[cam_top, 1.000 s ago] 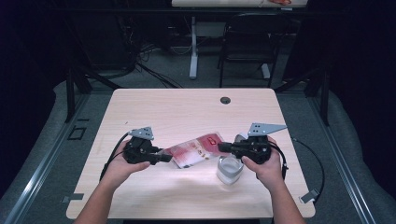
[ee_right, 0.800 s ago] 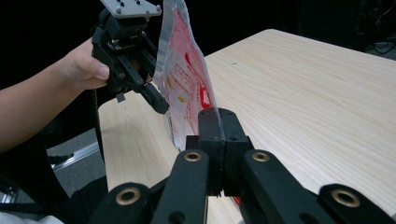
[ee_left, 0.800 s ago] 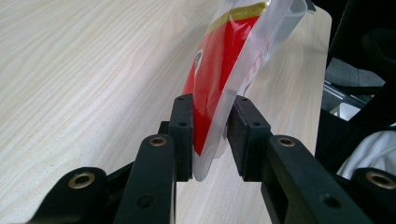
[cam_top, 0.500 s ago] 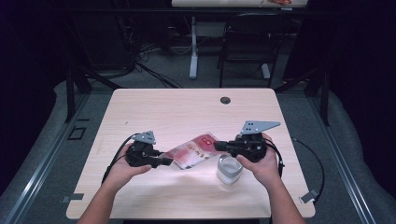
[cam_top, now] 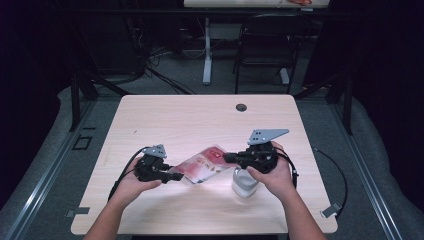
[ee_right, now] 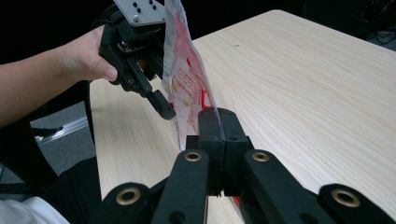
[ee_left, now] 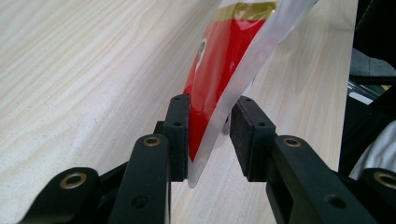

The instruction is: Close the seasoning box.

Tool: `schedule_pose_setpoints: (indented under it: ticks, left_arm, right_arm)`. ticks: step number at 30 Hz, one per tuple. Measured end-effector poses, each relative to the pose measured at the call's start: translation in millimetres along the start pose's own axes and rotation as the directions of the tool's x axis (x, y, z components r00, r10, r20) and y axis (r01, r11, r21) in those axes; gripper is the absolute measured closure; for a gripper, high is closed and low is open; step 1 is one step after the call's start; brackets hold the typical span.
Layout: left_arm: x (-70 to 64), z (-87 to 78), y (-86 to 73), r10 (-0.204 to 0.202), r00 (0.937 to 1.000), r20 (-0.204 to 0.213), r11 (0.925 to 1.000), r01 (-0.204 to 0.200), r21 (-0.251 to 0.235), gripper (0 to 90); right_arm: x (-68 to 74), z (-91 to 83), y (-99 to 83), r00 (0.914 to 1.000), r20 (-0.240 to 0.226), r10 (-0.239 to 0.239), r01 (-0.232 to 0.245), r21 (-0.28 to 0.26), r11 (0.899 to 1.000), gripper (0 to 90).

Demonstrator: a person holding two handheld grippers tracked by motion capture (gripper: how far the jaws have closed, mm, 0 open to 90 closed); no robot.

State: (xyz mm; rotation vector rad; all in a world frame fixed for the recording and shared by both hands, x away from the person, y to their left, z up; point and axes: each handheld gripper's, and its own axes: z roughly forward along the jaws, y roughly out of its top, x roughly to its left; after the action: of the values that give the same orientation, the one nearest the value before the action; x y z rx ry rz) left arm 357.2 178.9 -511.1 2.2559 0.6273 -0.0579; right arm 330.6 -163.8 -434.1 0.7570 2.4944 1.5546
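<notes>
A red and white packet (cam_top: pixel 202 164) hangs above the table between my two grippers. The right gripper (cam_top: pixel 227 157) is shut on one end of it; in the right gripper view its jaws (ee_right: pixel 218 121) pinch the packet (ee_right: pixel 187 79) edge-on. The left gripper (cam_top: pixel 177 176) is at the packet's other end. In the left gripper view the packet (ee_left: pixel 224 51) slants through the gap between the jaws (ee_left: pixel 210 135). It leans on one pad, and the jaws stand apart. The left gripper (ee_right: pixel 163 109) also shows in the right gripper view, beside the packet.
A small white cup (cam_top: pixel 245 182) stands on the light wooden table (cam_top: pixel 200 120) just under the right hand. A round cable hole (cam_top: pixel 241 107) sits near the far edge. Cables trail from both grippers. A chair and desk legs stand beyond the table.
The left gripper has drifted a little toward the near edge and the right gripper slightly left. The packet stays between them.
</notes>
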Motion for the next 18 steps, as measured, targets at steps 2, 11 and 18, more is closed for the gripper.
schedule_pose_setpoints:
  ticks: [2, 11, 18]
  left_arm:
    - [2.3, 1.9, -2.8, -0.010, 0.9999, 0.004, 0.9999, 0.010, -0.005, 68.5]
    - [5.6, 10.0, -8.3, -0.019, 0.9996, -0.019, 0.9997, 0.019, 0.016, 64.2]
    - [6.8, 8.6, -9.0, -0.019, 0.9982, -0.057, 0.9998, 0.019, 0.005, 58.6]
  right_arm:
    - [0.0, 2.2, 0.6, 1.0000, -0.003, -0.003, 0.003, 0.007, 1.000, 90.0]
    - [2.0, 11.4, 1.2, 0.9995, 0.013, -0.027, 0.026, 0.048, 0.998, 90.0]
    - [1.8, 14.4, 1.9, 0.9988, 0.020, -0.044, 0.042, 0.073, 0.996, 90.0]
